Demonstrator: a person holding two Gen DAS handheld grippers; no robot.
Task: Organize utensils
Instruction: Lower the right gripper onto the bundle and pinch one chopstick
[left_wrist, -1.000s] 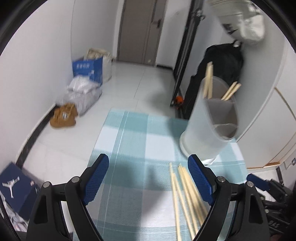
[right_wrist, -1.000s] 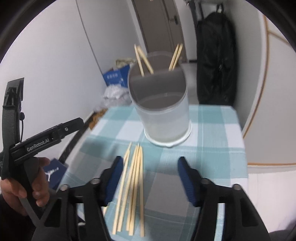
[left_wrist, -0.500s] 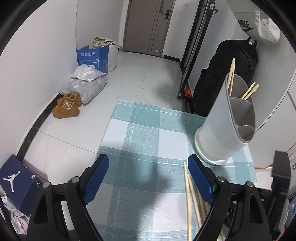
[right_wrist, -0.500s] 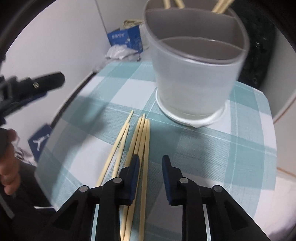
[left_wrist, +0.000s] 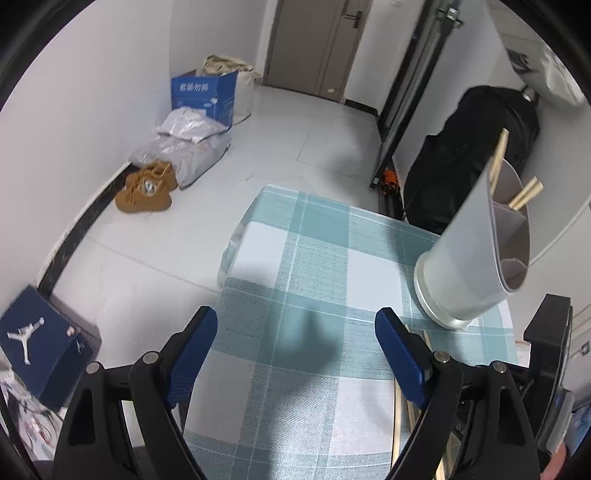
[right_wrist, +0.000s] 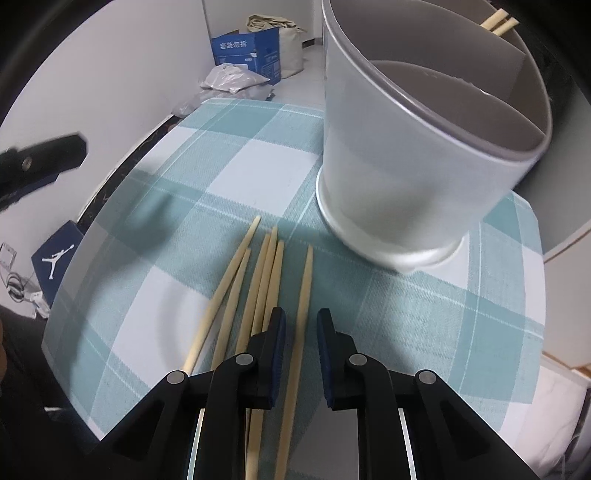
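Right gripper (right_wrist: 301, 334) is low over the cloth, jaws pulled in to a narrow gap w/ one chopstick (right_wrist: 300, 325) running between the pads. Can't tell if the pads actually touch it, so no call on a grip. A sec ago those jaws were spread wide and well above the bundle; half a sec ago already narrowed, now lower and closer in. That stick has split from the rest: it lay tight against the bundle before, now sits apart on the right w/ a strip of cloth showing between.

Just left of it, the other chopsticks (right_wrist: 258, 280), five of them, fan out on the checked tablecloth (right_wrist: 424, 314), tips pointing far toward the holder. Left pad overlaps the nearest of those.

Utensil holder (right_wrist: 388, 166) stands far right on the cloth, white, divided inside; two stick ends (right_wrist: 498, 22) poke out of the far compartment. It looms much bigger in the right wrist view than before.

Left gripper (left_wrist: 295, 354): jaws wide apart, nothing between them, only cloth below. Same spread as 1 s ago, but it's backed off left; the loose sticks that lay by its right pad are now mostly hidden behind that finger. Holder (left_wrist: 476, 258) sits far right in this view, leaning w/ the fisheye.

Beyond the table: brown shoes (left_wrist: 146, 188), blue box (left_wrist: 203, 96), black bag (left_wrist: 469, 162).
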